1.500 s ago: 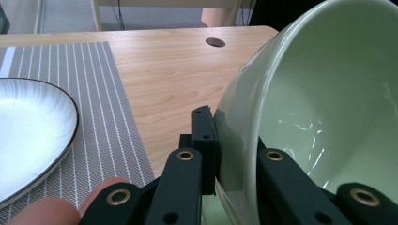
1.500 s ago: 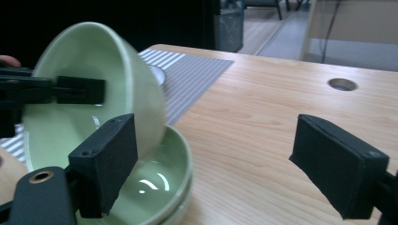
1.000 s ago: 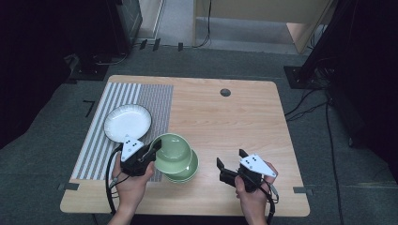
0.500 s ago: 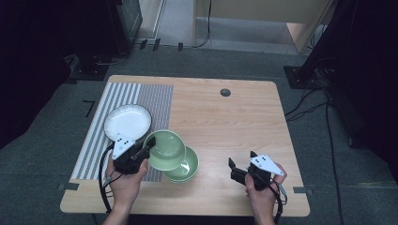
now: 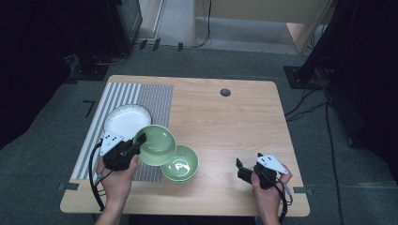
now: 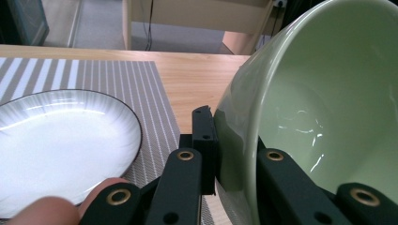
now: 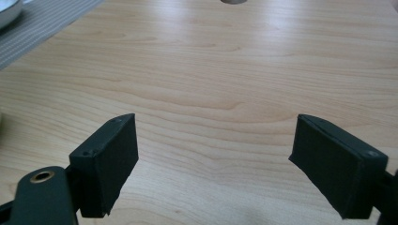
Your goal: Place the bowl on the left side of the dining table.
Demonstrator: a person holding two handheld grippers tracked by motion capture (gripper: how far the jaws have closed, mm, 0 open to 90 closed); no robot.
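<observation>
My left gripper [image 5: 136, 143] pinched the glazed green bowl [image 5: 157, 144] by its rim near the table's front-left corner; slippery, breakable. Right gripper [image 5: 244, 169] gaped, empty.

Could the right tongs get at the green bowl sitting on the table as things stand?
Probably yes: the right tongs are open and empty, with bare wood between them and the resting bowl; the lifted bowl overlaps just its far-left rim.
</observation>
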